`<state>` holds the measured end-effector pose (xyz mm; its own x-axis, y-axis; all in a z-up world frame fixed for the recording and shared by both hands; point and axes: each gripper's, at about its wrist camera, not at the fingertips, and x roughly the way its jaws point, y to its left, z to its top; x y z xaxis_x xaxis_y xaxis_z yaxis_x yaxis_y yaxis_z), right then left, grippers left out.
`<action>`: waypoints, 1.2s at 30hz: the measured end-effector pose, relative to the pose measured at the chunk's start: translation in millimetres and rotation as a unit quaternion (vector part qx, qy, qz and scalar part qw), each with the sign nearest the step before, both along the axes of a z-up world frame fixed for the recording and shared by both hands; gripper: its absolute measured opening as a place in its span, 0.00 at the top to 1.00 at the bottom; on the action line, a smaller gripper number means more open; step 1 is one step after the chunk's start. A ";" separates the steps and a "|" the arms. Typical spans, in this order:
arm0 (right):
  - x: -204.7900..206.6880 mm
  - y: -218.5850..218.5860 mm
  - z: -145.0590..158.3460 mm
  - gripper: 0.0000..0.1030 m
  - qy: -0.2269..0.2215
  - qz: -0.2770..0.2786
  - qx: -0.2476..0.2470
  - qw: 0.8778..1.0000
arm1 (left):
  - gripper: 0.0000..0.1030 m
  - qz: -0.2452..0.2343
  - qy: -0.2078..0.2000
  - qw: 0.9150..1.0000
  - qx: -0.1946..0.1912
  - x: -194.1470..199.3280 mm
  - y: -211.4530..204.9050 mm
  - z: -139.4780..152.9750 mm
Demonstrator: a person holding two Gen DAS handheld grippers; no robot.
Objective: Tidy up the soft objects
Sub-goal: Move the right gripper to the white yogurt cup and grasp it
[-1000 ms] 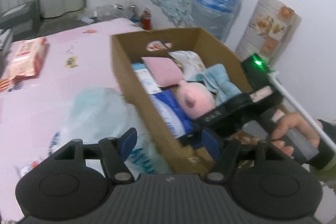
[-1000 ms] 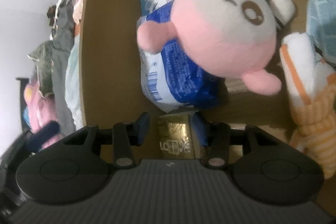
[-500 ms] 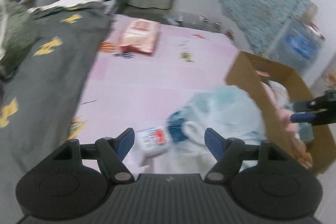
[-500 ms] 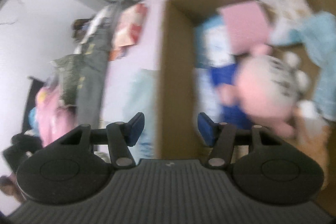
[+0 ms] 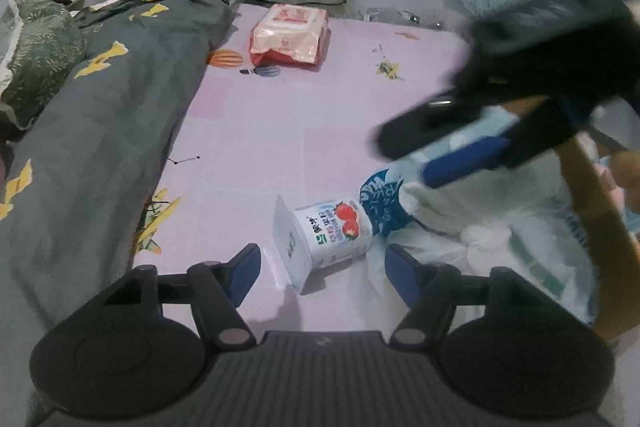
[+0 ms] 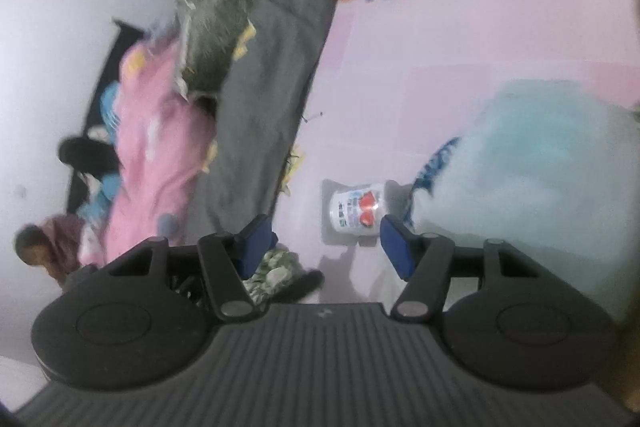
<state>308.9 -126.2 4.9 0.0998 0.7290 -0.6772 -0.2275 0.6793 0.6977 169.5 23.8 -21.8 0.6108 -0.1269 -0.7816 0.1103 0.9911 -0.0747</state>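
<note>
Left tongs (image 5: 322,271) hang over the bed, blue-padded jaws apart and just narrowed a little, nothing between the pads. Just ahead of them a small white tissue pack (image 5: 326,237) lies on its side on the pink bedsheet (image 5: 260,131): glossy plastic wrap, strawberry print, flat sealed end flap turned toward the camera. Touching its far end sits a crumpled translucent plastic bag (image 5: 500,227), pale teal and white with a dark blue printed patch, soft and puffy, wrinkled all over. The bag leans against the plain brown wall of a cardboard box (image 5: 600,211) at the right edge. Right tongs (image 5: 436,155), matte black with a blue pad, blurred, reach in above the bag; a green light shows on the housing. From the right wrist view those tongs (image 6: 326,241) stand apart, jaws just opened further, empty, with the tissue pack (image 6: 356,211) lying on the sheet beyond the gap. Farther up the bed lies a flat, slightly swollen wet-wipe pack (image 5: 290,37), pink-and-red film. A grey quilt (image 5: 100,131) with yellow patches runs along the left side in loose folds.
</note>
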 end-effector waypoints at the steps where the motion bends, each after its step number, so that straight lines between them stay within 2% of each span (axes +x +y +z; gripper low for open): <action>1: 7.6 13.3 -5.0 0.42 0.005 0.008 -0.014 1.000 | 0.37 0.000 0.003 1.000 -0.002 1.9 0.3 -4.1; 5: 25.1 51.2 -20.9 0.41 0.017 0.033 -0.069 0.997 | 0.40 -0.002 0.021 1.000 -0.018 8.9 7.8 -18.6; 11: 38.7 100.1 -40.8 0.21 0.008 0.086 -0.143 0.986 | 0.40 0.004 0.041 0.998 -0.038 6.0 21.1 -29.5; 16: 38.0 119.8 -59.5 0.20 0.009 0.122 -0.196 0.973 | 0.40 0.009 0.051 0.997 -0.050 4.0 28.4 -33.5; 19: 37.1 121.0 -72.7 0.24 0.013 0.127 -0.211 0.969 | 0.40 0.012 0.052 0.997 -0.055 2.5 31.7 -33.5; 20: 35.7 120.4 -71.8 0.30 0.003 0.127 -0.208 0.970 | 0.40 0.012 0.050 0.997 -0.055 1.6 32.4 -32.7; 22: 33.5 118.7 -69.3 0.31 -0.008 0.126 -0.205 0.971 | 0.40 0.010 0.043 0.998 -0.053 -1.4 33.1 -30.2; 24: 33.8 112.9 -68.5 0.31 -0.007 0.113 -0.184 0.976 | 0.39 0.009 0.037 0.998 -0.052 -5.0 34.1 -26.5; 27: 41.4 102.6 -69.1 0.31 0.028 0.080 -0.096 0.992 | 0.38 0.014 0.027 0.998 -0.050 -8.6 36.9 -21.5; 30: 48.6 100.5 -75.4 0.31 0.056 0.059 -0.016 0.997 | 0.37 0.023 0.027 0.998 -0.046 -8.2 39.1 -20.8; 32: 51.8 100.4 -85.9 0.31 0.079 0.045 0.011 0.996 | 0.37 0.029 0.025 0.998 -0.045 -7.1 39.7 -21.1; 36: 50.1 103.0 -106.5 0.31 0.105 0.028 0.030 0.994 | 0.36 0.048 0.001 0.998 -0.033 -2.8 39.5 -20.8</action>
